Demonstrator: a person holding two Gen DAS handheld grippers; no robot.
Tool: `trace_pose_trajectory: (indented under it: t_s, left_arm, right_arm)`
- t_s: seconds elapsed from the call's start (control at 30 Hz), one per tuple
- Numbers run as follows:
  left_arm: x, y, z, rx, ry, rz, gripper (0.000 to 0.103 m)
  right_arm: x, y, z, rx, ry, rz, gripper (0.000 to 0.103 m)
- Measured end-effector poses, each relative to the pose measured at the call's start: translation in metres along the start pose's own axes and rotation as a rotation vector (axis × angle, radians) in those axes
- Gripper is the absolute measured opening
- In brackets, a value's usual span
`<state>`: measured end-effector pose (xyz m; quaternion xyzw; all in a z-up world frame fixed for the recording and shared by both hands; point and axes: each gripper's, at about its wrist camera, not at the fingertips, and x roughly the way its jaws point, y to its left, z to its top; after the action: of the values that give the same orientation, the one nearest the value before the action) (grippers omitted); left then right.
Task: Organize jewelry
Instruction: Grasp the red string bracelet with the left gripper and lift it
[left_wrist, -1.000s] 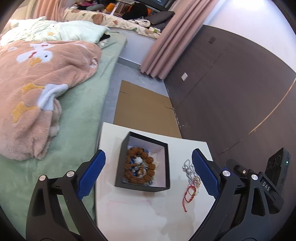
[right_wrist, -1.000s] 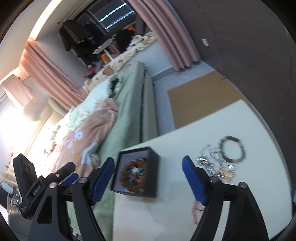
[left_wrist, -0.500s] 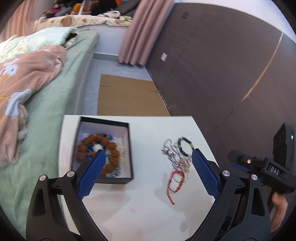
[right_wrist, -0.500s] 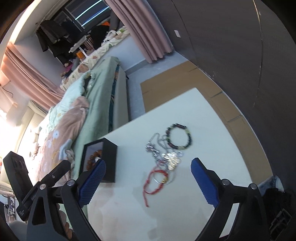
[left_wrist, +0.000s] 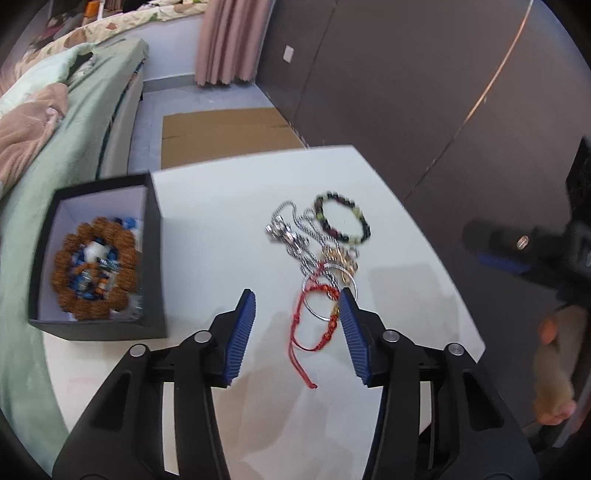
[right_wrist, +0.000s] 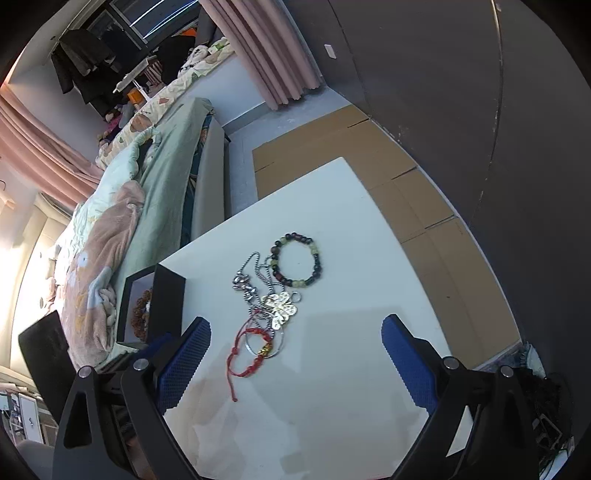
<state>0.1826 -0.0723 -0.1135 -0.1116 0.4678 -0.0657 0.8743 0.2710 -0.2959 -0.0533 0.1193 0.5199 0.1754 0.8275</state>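
Note:
A pile of jewelry lies on the white table (left_wrist: 221, 221): a dark beaded bracelet (left_wrist: 341, 218), a silver chain (left_wrist: 295, 236), a gold pendant (left_wrist: 340, 258), a thin silver bangle (left_wrist: 328, 295) and a red cord bracelet (left_wrist: 317, 325). My left gripper (left_wrist: 297, 295) hovers over the red cord, jaws closing, pads either side of it and not touching. At the left, the black box (left_wrist: 155, 240) holds a brown bead bracelet (left_wrist: 96, 266). My right gripper (right_wrist: 295, 323) is wide open above the pile's near end, by the red cord bracelet (right_wrist: 251, 350).
A bed with a green sheet (left_wrist: 55, 166) and a pink blanket runs along the table's left side. Flat cardboard (left_wrist: 221, 133) lies on the floor beyond the table. A dark wall panel (left_wrist: 406, 92) stands on the right. A hand (left_wrist: 554, 369) holds the right gripper.
The left gripper swung right from above the box to the jewelry pile, came lower, and its jaws narrowed. The right gripper moved in over the pile and opened a little wider.

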Motion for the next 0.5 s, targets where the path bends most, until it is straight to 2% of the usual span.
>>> trace_pose_trajectory:
  t_s: [0.1, 0.2, 0.27, 0.37, 0.43, 0.47, 0.5]
  left_arm:
    - [0.017, -0.006, -0.006, 0.026, 0.029, 0.038, 0.046]
    - [0.036, -0.008, -0.012, 0.033, 0.068, 0.061, 0.039]
    - [0.044, -0.010, -0.017, 0.056, 0.088, 0.086, 0.038]
    - [0.044, -0.016, -0.020, 0.091, 0.077, 0.120, 0.035]
    - [0.044, -0.016, -0.021, 0.090, 0.072, 0.163, 0.014]
    - [0.044, -0.014, -0.020, 0.087, 0.075, 0.166, 0.008]
    - [0.043, -0.011, -0.020, 0.068, 0.084, 0.141, 0.006]
  right_arm:
    - [0.000, -0.003, 0.002, 0.017, -0.005, -0.016, 0.091]
    - [-0.001, -0.003, 0.002, 0.016, -0.008, -0.018, 0.091]
    - [-0.005, -0.003, 0.003, 0.014, -0.017, -0.014, 0.091]
    - [-0.007, -0.005, 0.004, 0.014, -0.022, -0.015, 0.091]
    - [-0.007, -0.008, 0.004, 0.018, -0.020, -0.014, 0.091]
    - [-0.007, -0.008, 0.004, 0.017, -0.017, -0.014, 0.091]
    - [-0.007, -0.008, 0.003, 0.015, -0.016, -0.015, 0.091]
